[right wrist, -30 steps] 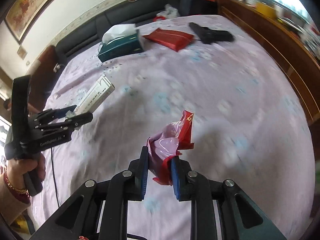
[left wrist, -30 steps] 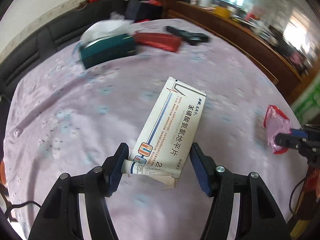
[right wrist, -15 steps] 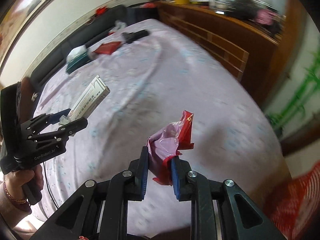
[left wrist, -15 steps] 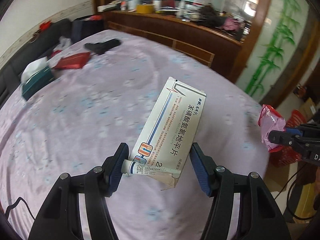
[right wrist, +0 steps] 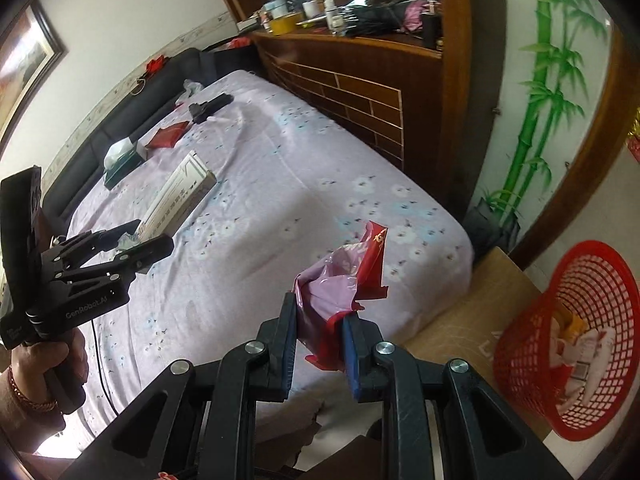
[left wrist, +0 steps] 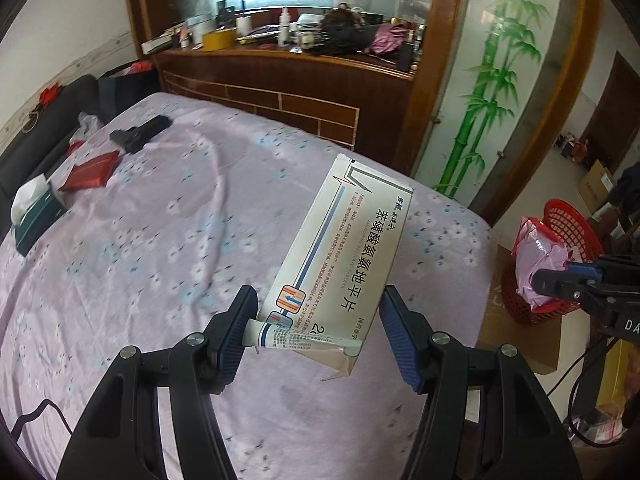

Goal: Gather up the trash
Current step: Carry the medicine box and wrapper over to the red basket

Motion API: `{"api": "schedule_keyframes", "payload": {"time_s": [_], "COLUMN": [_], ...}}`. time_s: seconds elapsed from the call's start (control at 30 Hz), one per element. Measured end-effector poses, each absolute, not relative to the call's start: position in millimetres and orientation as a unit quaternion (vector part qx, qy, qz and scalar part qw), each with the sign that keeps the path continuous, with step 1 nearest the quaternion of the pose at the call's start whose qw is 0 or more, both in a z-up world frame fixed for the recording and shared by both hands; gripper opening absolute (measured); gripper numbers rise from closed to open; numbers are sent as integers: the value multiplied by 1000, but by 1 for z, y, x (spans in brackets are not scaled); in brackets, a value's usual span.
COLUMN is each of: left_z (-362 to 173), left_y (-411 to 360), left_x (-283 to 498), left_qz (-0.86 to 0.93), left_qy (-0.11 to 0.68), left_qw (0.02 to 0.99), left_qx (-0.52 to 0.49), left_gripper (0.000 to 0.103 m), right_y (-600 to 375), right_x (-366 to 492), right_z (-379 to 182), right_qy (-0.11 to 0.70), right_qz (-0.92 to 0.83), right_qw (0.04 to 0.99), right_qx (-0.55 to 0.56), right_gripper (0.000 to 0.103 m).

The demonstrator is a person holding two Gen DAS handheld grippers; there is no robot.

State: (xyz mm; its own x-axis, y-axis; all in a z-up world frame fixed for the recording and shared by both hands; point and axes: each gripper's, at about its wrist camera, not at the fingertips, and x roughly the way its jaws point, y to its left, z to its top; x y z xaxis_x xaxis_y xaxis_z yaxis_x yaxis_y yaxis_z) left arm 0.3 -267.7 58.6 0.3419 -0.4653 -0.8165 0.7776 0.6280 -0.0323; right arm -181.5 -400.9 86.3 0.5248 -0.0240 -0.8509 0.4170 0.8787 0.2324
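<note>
Now carrying step: left gripper (left wrist: 316, 320) jaws clamped across white medicine box (left wrist: 344, 256), right gripper (right wrist: 319, 340) jaws pinched on crumpled red-pink wrapper (right wrist: 340, 280), both held above purple-sheeted bed (right wrist: 280, 184). Next, probably: swing over red mesh basket (right wrist: 576, 344) beside bed corner, release inside rim, wrapper nearest.
</note>
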Motion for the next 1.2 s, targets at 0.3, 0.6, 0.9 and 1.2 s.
{"api": "schedule_keyframes", "payload": {"time_s": [0.3,0.6,0.9,1.2], "left_z": [65,69,70,73], "left_y": [-290,-302,-319,-343], "left_x": [-18,-28,-42,-62], "left_qz": [-397,-406,-422,-451], "left_qy": [404,395,388,378], "left_qw": [800,799,792,778], "left_qx": [199,202,212,221], "left_gripper": [62,62,62,62], "right_y": [-417,-427,-437,-453], "right_x": [-204,-222,-241,-273], "right_z": [90,93,98,106], "right_qy": [458,452,443,425], "right_qz": [-142,-156,-179,-216], "right_qw": [850,848,847,843], "right_qx": [219,226,232,248], "right_gripper": [21,21,21,21]}}
